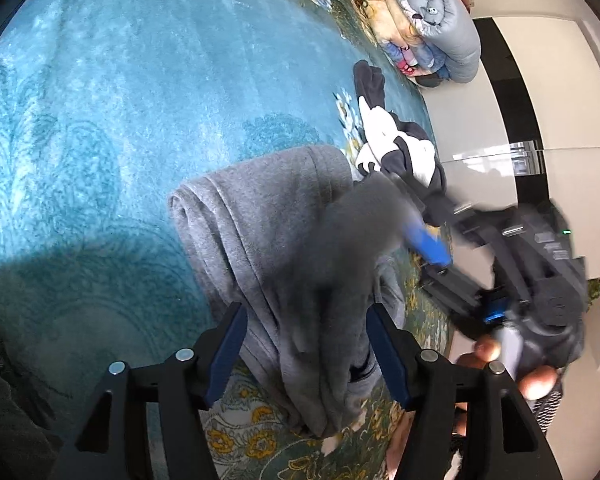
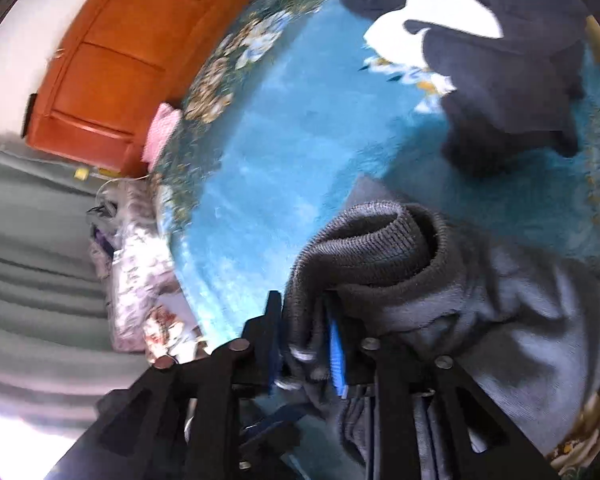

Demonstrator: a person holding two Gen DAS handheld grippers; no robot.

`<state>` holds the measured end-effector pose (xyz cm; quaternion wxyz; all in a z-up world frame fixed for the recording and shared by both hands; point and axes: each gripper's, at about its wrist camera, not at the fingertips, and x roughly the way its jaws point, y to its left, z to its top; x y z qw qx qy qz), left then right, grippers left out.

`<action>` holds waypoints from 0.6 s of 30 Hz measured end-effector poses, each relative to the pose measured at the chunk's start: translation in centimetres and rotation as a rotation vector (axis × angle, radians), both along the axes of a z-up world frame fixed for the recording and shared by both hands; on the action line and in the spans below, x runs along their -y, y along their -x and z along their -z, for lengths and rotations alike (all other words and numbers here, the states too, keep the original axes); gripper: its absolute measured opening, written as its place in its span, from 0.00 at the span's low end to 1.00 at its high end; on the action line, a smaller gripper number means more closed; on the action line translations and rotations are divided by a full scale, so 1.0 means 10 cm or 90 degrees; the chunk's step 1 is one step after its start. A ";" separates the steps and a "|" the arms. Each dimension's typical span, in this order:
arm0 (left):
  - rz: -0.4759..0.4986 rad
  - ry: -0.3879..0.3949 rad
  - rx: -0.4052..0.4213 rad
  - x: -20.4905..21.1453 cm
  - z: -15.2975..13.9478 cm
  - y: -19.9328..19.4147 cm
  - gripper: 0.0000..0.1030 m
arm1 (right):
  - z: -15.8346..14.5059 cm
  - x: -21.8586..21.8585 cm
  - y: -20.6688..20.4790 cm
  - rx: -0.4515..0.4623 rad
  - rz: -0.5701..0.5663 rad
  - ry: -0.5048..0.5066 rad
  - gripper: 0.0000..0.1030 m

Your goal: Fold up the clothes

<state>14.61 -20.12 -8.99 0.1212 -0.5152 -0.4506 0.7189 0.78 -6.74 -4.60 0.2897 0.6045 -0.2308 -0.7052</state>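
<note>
grey sweatshirt [image 1: 260, 224] with darker grey ribbed cuff [image 2: 372, 248], teal-blue blanket [image 1: 120, 112] with yellow and white floral border, black-and-white garment [image 1: 400, 148], orange-brown wooden door [image 2: 112, 56], blue gripper pads [image 1: 224, 356], folded pale grey quilt [image 1: 436, 12]

Plush teal carpet [image 1: 112, 92] with a darker flowered border, carrying all items. Folded grey fleece garment [image 1: 260, 216] lying directly ahead of the left gripper [image 1: 306, 354], its near end between the fingers. Crumpled dark navy and white garment [image 1: 400, 148] beyond it, to the right. Folded grey and floral quilts [image 1: 428, 24] stacked at the far right edge.
</note>
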 end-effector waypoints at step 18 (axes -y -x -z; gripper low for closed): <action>0.052 0.148 0.000 0.00 0.11 0.64 0.66 | -0.01 -1.70 -0.90 -0.025 0.145 0.026 0.50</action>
